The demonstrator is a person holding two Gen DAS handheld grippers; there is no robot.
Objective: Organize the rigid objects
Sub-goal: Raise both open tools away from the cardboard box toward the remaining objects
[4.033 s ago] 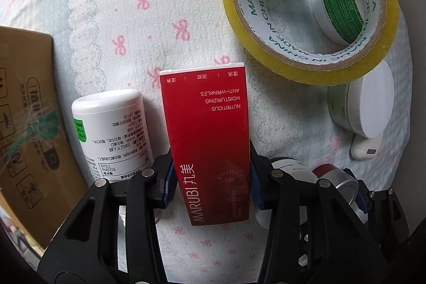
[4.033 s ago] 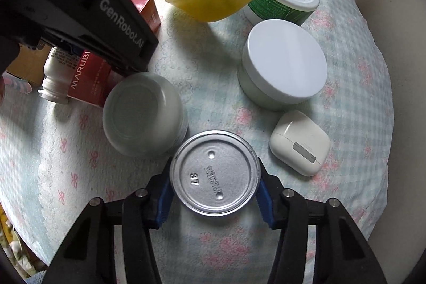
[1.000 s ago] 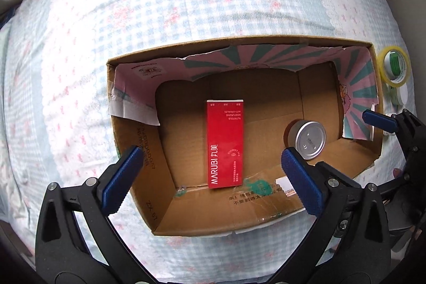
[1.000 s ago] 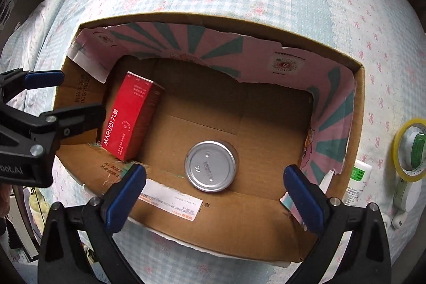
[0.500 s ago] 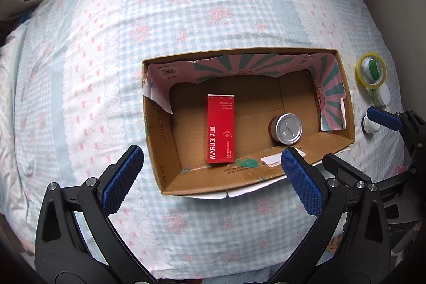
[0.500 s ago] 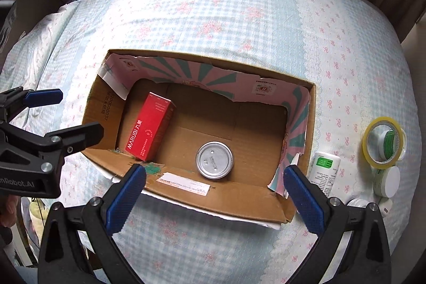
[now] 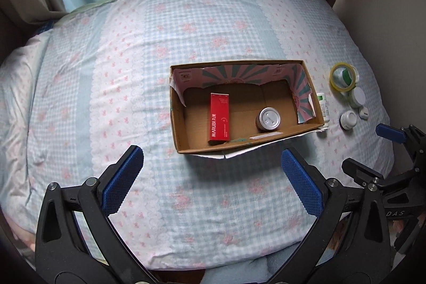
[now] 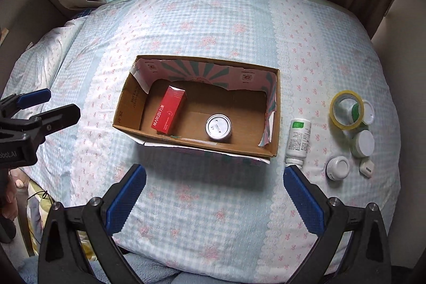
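The cardboard box [image 8: 195,148] is sitting near the middle of the bed [image 8: 213,25], already holding the red carton [image 8: 168,111] lying flat at its left end and the silver tin [image 8: 218,128] standing toward its right.

Five rigid pieces are still waiting on the quilt by the bed's right edge. The white bottle [image 8: 298,140] is lying on its side just beside the box's right wall; it is probably light, hard and inclined to roll, so gripping across its labelled body looks safest. The yellow tape roll [image 8: 346,113] is leaning on a green-labelled jar [image 8: 365,112]. The white-lidded jar [image 8: 362,143], the small white pot [image 8: 338,168] and the earbud case [image 8: 366,168] are looking smooth and likely slippery; they are packed closely, so neighbours may be crowding a finger.

The left gripper [image 7: 213,177] and the right gripper [image 8: 215,196] are both hanging wide apart and empty above the bed's near edge, with nothing blocking the way to the box.
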